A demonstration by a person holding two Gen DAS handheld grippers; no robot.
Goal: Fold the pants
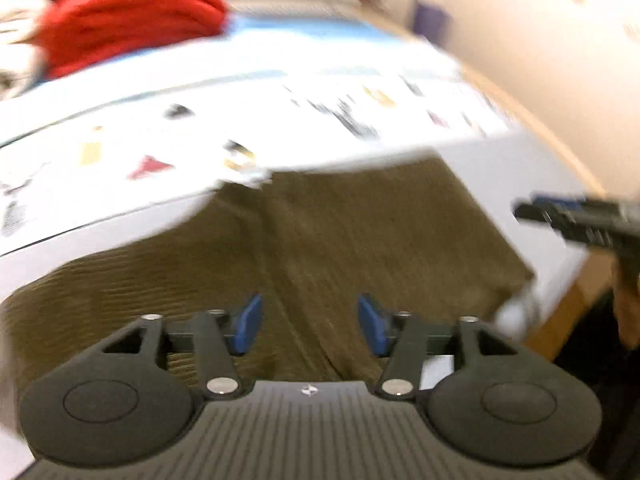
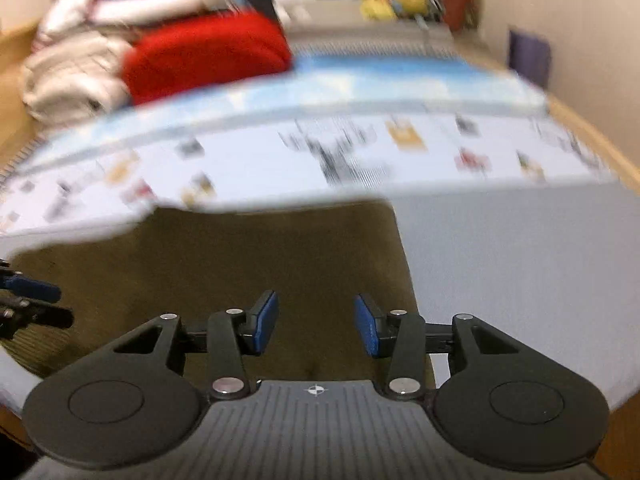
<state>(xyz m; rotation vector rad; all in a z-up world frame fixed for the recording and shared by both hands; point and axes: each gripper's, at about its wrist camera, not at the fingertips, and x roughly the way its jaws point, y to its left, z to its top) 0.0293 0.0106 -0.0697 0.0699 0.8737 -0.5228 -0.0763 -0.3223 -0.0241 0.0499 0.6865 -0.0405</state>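
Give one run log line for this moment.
pants: flat on bed | left gripper: open, empty | right gripper: open, empty

Pants [image 2: 248, 280] on sheet [image 2: 500, 260] (clothes pile [image 2: 160, 56] behind, far left)

The pants [image 1: 320, 248] are olive-brown, of ribbed fabric like corduroy. They lie flat on the pale surface, folded to a broad rectangle. A seam runs along the middle. Their near part reaches the near edge, and their far end lies under a white printed sheet.
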